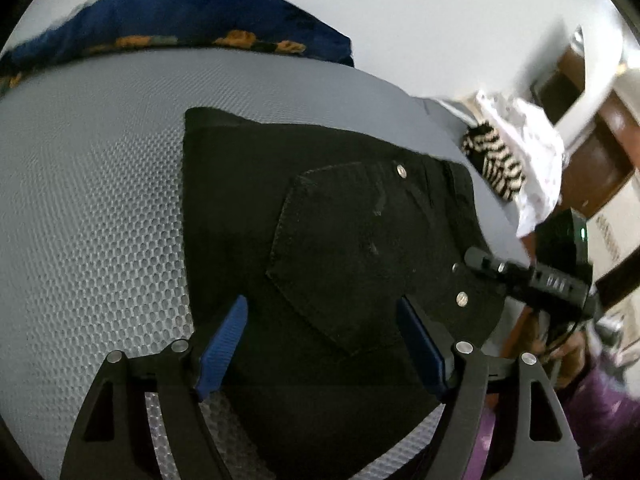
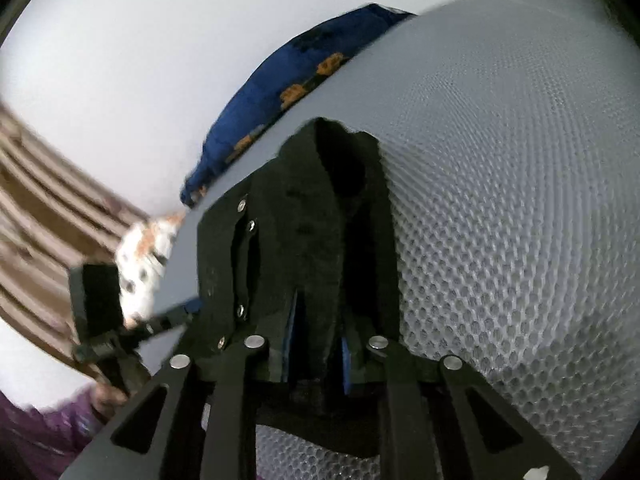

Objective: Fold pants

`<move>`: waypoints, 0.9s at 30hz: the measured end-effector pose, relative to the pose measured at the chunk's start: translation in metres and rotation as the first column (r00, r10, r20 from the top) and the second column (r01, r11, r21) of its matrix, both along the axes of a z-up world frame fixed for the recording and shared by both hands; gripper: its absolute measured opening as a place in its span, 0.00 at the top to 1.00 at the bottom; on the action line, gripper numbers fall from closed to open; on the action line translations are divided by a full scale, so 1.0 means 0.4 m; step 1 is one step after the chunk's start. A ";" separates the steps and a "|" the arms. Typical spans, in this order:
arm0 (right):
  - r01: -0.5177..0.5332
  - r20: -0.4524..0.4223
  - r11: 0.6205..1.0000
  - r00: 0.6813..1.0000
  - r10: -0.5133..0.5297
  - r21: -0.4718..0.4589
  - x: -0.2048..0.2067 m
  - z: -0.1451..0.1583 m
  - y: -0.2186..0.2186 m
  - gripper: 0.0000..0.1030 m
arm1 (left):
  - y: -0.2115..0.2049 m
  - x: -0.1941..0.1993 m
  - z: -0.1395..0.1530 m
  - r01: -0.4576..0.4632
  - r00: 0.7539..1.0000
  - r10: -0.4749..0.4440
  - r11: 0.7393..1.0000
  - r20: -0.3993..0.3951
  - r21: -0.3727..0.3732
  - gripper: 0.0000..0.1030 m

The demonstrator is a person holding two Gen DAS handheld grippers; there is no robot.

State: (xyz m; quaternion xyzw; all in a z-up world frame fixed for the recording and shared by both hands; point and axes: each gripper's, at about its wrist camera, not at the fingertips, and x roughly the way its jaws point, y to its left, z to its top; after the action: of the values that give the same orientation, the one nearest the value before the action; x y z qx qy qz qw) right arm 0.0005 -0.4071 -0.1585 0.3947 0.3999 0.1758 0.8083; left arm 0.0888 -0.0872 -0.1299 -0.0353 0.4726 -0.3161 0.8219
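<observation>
While the black denim pants [image 1: 320, 220] lie folded on the pale grey honeycomb-mesh mattress [image 1: 100, 200], both tools sit at the near edge of the cloth.

Bed surface: the mattress carries the pants near its right edge, with bare mesh to their left in the left wrist view.
Far edge: a dark blue cloth with orange flower print [image 1: 180, 20] lies along the back of the mattress, against a white wall.
Left gripper [image 1: 320, 344]: its jaws are spread wide, blue-padded fingers [image 1: 224, 344] over the pants with nothing between them; whether they touch the cloth I cannot tell.
Pants: a stitched back pocket [image 1: 344, 252] faces up, silver rivets at its corners.
Right gripper [image 2: 318, 344]: its blue pads are closed on a raised fold of the pants [image 2: 320, 208], which stands up between them.
Right side: a black-and-white striped cloth [image 1: 496, 160] and a white spotted cloth [image 1: 532, 140] lie by the mattress's right edge.
</observation>
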 end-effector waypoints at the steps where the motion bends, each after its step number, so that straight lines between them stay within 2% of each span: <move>1: 0.004 0.003 1.000 1.000 -0.004 0.010 0.000 -0.003 0.002 0.87 | -0.012 -0.006 0.002 0.006 1.000 -0.007 1.000 0.019 0.029 0.25; 5: 0.012 0.006 1.000 1.000 -0.012 -0.018 -0.006 0.008 0.015 0.86 | -0.035 -0.017 0.004 -0.009 0.999 0.004 0.995 0.053 0.104 0.25; 11: 0.022 -0.010 0.999 1.000 -0.022 -0.024 0.002 0.016 0.026 0.85 | -0.023 -0.023 0.017 -0.064 0.994 0.047 0.983 0.098 0.171 0.25; 19: 0.029 -0.027 0.998 0.999 -0.030 -0.056 0.021 0.029 0.053 0.84 | 0.013 -0.034 0.040 -0.133 0.980 0.095 0.966 0.174 0.222 0.25; 27: 0.035 -0.034 0.998 0.999 -0.037 -0.061 0.027 0.027 0.065 0.83 | 0.022 -0.038 0.043 -0.160 0.974 0.112 0.955 0.195 0.249 0.25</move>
State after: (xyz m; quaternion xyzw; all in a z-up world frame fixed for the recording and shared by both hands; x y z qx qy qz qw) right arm 0.0113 -0.3810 -0.1476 0.3802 0.4119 0.1424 0.8158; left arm 0.0737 -0.0784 -0.1125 0.0701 0.4311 -0.1950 0.8782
